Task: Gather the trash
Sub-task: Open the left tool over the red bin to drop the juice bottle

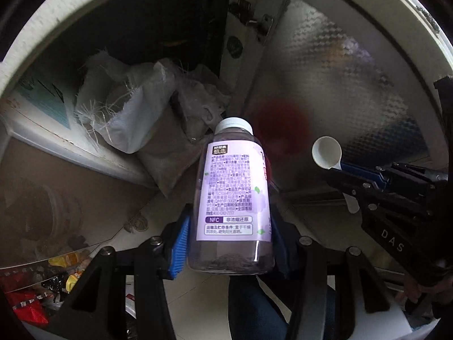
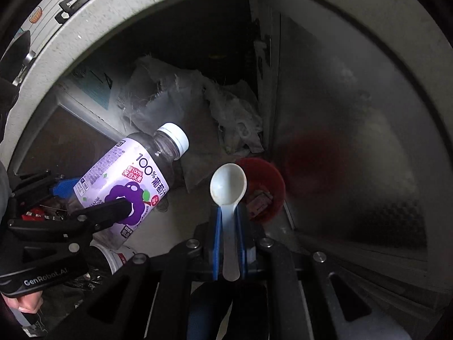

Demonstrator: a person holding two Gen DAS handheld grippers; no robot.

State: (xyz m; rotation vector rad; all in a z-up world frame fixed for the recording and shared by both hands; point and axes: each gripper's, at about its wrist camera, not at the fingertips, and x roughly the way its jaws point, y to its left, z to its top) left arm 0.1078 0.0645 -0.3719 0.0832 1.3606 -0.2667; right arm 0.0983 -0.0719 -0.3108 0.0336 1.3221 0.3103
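Between the blue pads of the left gripper (image 1: 229, 243), jaws about half open and pressing on the lower body: grape juice bottle (image 1: 232, 195), capped, looks nearly empty. Judged light, thin-walled and slick; low grip suits. Right gripper (image 2: 229, 238), jaws shut on the handle of a white plastic spoon (image 2: 228, 184): light, stiff, could pivot.

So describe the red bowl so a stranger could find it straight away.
Start at the frosted door panel on the right of the right wrist view. At its foot, on the floor, sits the red bowl, just beyond the white spoon that the right gripper holds. It is the only red, round open container here; beside it lie only grey-white bags.
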